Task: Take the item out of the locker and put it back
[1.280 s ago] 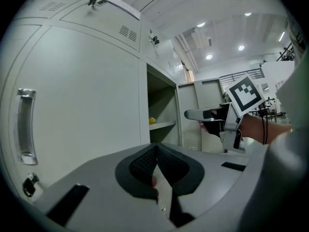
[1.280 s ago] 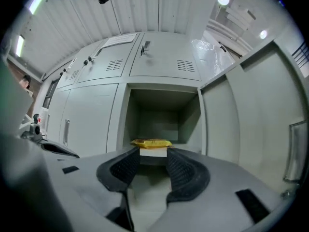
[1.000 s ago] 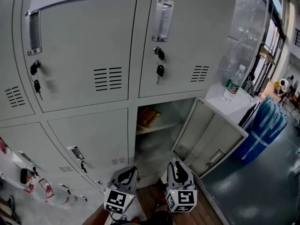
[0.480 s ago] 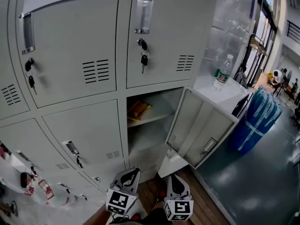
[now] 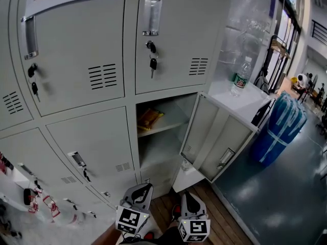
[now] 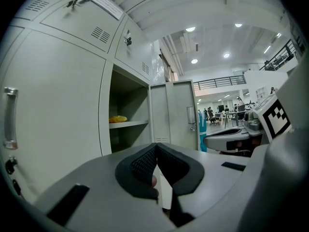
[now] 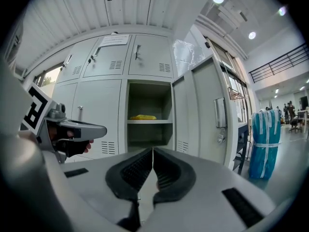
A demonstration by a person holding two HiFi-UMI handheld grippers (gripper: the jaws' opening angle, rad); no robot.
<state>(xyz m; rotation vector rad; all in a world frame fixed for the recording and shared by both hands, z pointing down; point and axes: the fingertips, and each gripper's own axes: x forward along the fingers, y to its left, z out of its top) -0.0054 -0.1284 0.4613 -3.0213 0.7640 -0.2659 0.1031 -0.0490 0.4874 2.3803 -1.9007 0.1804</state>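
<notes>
Locker door (image 5: 220, 137) is open, yellow item (image 5: 149, 119) on its shelf, left claw (image 6: 155, 151) and right claw (image 7: 152, 153) both pressed together empty, so it's either untouched or already put back.

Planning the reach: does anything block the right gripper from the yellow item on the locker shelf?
Nothing visible: the door stands open, and the yellow item lies in plain view of the right gripper.

Open locker shelf (image 5: 172, 121), yellow item (image 5: 149, 119) on it, maybe snack pkt
</notes>
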